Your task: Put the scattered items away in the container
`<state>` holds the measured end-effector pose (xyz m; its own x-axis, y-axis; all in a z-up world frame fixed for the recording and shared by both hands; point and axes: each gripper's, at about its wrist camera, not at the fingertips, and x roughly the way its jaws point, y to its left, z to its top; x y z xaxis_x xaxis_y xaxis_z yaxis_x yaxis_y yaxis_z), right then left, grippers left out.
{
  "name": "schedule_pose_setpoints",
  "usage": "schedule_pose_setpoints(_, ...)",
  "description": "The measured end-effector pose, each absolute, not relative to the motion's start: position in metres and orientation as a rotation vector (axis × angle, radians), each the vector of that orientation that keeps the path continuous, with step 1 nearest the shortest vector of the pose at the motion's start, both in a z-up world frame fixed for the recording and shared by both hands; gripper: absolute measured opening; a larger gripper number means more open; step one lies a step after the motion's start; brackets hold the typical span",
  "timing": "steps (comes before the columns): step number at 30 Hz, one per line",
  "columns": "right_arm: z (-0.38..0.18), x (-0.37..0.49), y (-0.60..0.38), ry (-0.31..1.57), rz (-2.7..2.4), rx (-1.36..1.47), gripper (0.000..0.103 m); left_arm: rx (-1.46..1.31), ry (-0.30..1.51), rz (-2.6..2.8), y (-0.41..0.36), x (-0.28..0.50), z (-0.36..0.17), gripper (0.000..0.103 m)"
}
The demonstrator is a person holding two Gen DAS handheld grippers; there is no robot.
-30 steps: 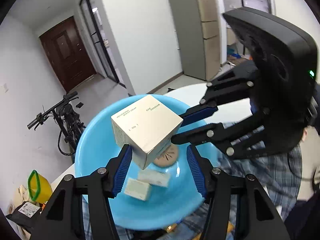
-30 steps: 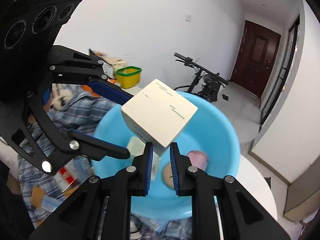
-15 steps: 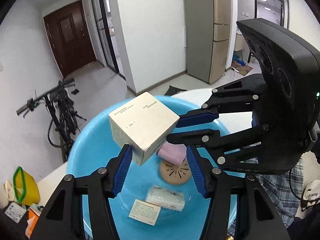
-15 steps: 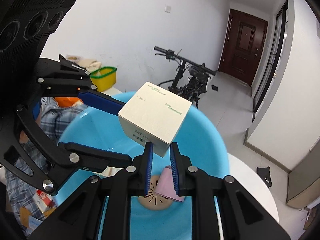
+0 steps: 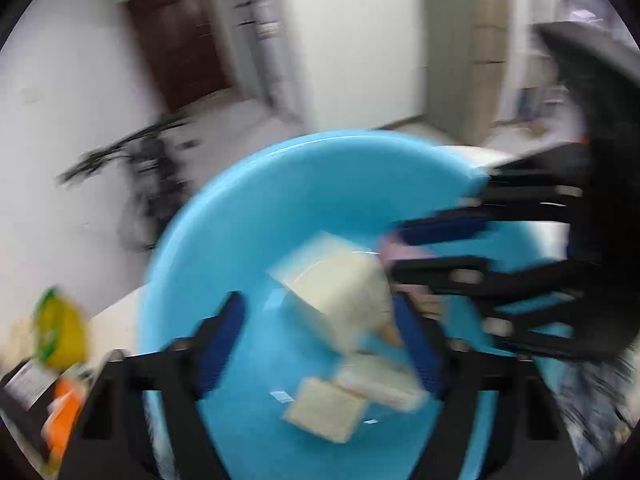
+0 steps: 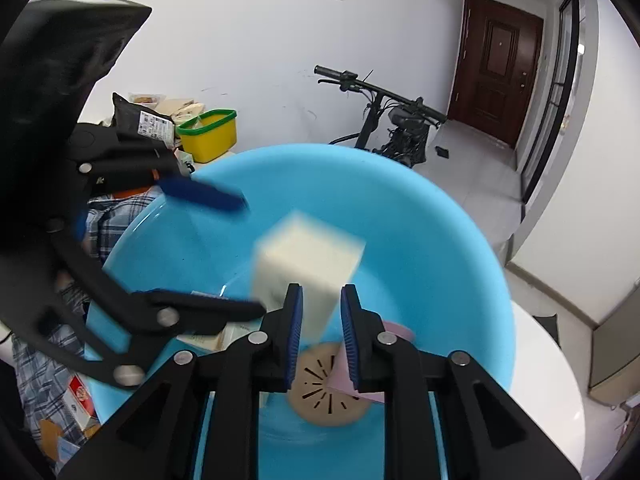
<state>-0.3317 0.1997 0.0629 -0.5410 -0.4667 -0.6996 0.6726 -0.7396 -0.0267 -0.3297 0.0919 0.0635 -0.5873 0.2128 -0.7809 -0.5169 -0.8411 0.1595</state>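
Cream box blurred above the blue basin, between the parted right gripper fingers; left gripper spread wide. Risk: box tumbles, striking items inside.

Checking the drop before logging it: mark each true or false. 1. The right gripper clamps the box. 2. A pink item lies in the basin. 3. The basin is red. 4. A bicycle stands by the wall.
1. False: the right gripper is open, and the blurred box is free over the basin.
2. True: pink item.
3. False: it is blue.
4. True: bicycle.
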Motion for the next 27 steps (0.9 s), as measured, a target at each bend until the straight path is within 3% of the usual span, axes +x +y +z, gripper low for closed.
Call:
schedule_pose_setpoints(1, 0.061, -0.333, 0.201, 0.387, -2.272, 0.918, 0.022, -1.102, 0.513, 2.441, 0.09, -0.329, 0.063, 0.083)
schedule_pose_setpoints(3, 0.058, -0.333, 0.205, 0.378, -2.284, 0.937, 0.042, -1.099, 0.471, 2.429, 0.086, -0.33, 0.063, 0.083)
schedule_pose_setpoints(5, 0.055, -0.332, 0.21, 0.36, -2.3, 0.944, 0.049, -1.12, 0.433, 2.415, 0.083, -0.332, 0.062, 0.083)
schedule_pose_setpoints(24, 0.061, -0.328, 0.221, 0.324, -2.405, 0.968, 0.05, -1.117, 0.349, 2.545, 0.07, -0.305, 0.067, 0.083)
schedule_pose_setpoints(25, 0.064, -0.326, 0.226, 0.283, -2.474, 0.989, 0.052, -1.083, 0.301, 2.627, 0.065, -0.294, 0.071, 0.083)
schedule_pose_setpoints(27, 0.07, -0.319, 0.239, 0.131, -2.565, 1.028, 0.074, -1.037, 0.236, 2.716, 0.061, -0.275, 0.076, 0.09)
